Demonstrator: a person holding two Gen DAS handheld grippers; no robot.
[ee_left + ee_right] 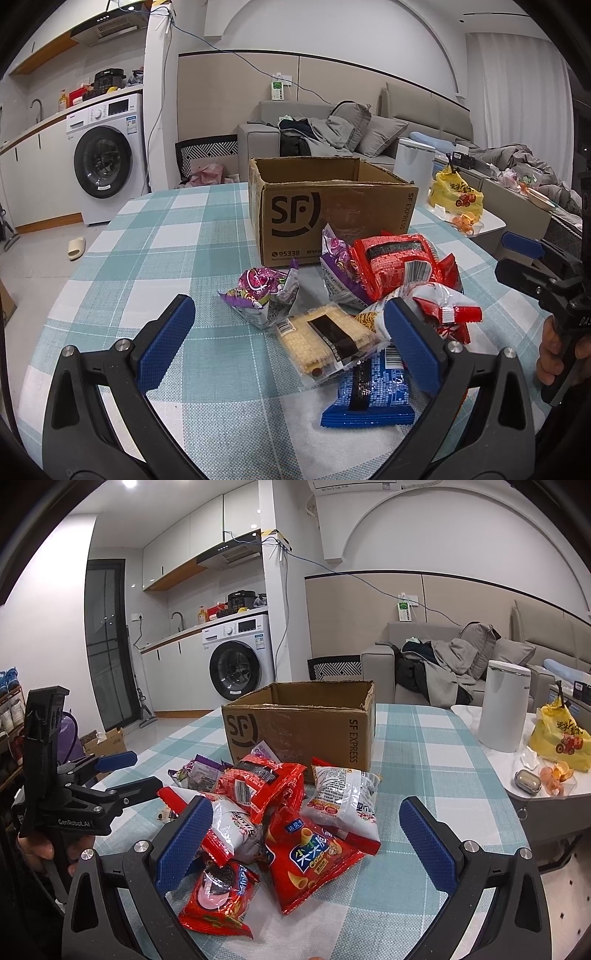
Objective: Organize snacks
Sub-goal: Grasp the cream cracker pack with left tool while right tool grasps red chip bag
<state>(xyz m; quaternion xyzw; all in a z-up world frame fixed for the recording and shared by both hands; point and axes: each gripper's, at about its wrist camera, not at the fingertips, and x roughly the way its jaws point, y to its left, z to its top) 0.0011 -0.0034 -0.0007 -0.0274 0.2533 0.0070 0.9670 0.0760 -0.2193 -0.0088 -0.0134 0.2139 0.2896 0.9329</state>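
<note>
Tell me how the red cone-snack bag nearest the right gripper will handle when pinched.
The red cone-snack bag looks puffed with air, so it is probably light and would squash between the pads. Its glossy film may slip. The cone crisps pictured on it suggest brittle contents, so a gentle pinch at a sealed edge seems safer.

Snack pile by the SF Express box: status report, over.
Left gripper open, empty, over pile. Right gripper open, empty. Snack packets all still on the checked tablecloth; SF Express box open-topped behind them. Nothing blocking.
</note>
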